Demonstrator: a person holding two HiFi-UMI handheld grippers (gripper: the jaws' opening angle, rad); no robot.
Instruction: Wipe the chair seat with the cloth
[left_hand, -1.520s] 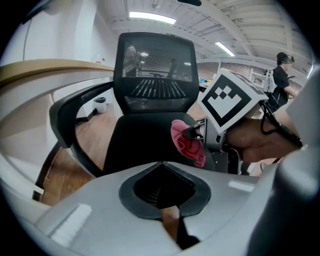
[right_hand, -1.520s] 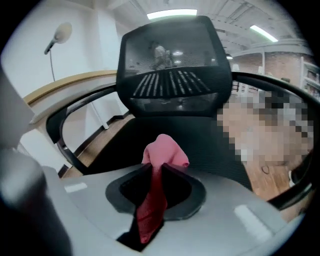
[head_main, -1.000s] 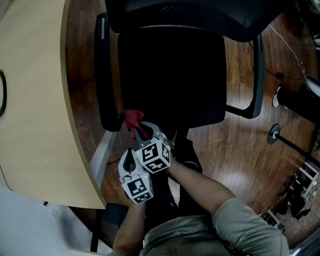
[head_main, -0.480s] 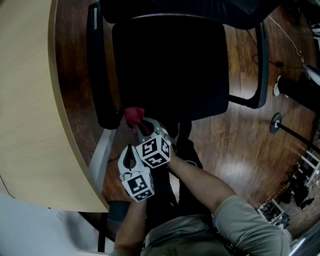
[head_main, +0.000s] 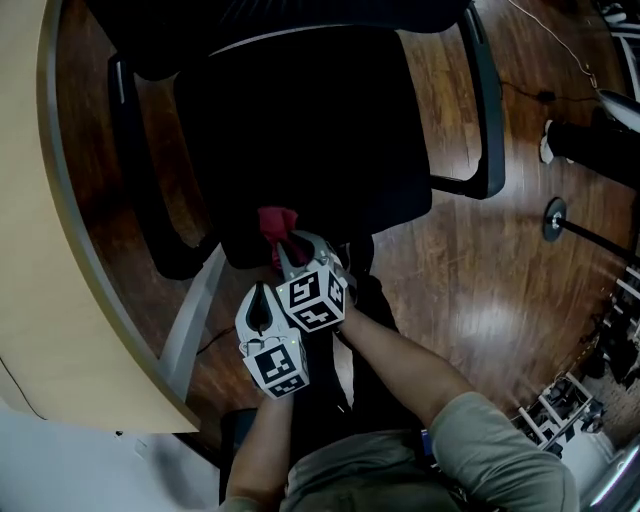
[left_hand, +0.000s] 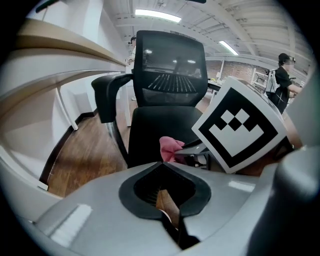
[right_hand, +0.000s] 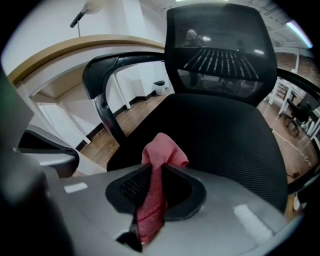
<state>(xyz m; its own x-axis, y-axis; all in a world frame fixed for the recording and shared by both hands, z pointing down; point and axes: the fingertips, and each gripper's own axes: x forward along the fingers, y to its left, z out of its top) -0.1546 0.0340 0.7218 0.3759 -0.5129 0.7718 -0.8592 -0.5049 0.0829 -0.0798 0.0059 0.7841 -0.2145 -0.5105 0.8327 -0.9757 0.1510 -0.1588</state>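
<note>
The black chair seat (head_main: 310, 130) fills the upper middle of the head view, with its mesh backrest at the top. A red cloth (head_main: 276, 222) bunches at the seat's near edge, close to the left front corner. My right gripper (head_main: 290, 246) is shut on it. In the right gripper view the cloth (right_hand: 160, 152) runs up between the jaws and pokes out over the seat (right_hand: 225, 135). My left gripper (head_main: 262, 302) sits just behind and to the left of the right one, its jaws together with nothing in them (left_hand: 161, 167). From there the cloth (left_hand: 169, 147) shows ahead.
A curved beige desk (head_main: 40, 250) runs down the left, with a white leg (head_main: 190, 320) near my grippers. The chair's armrests (head_main: 140, 180) (head_main: 485, 110) flank the seat. The wooden floor (head_main: 480, 270) lies to the right, with a round stand base (head_main: 553, 218). A person (left_hand: 285, 75) stands far off.
Both grippers have shifted with the cloth from beside the left armrest's end onto the seat's near edge. The view has swung, so the chair now sits further left and turned.
</note>
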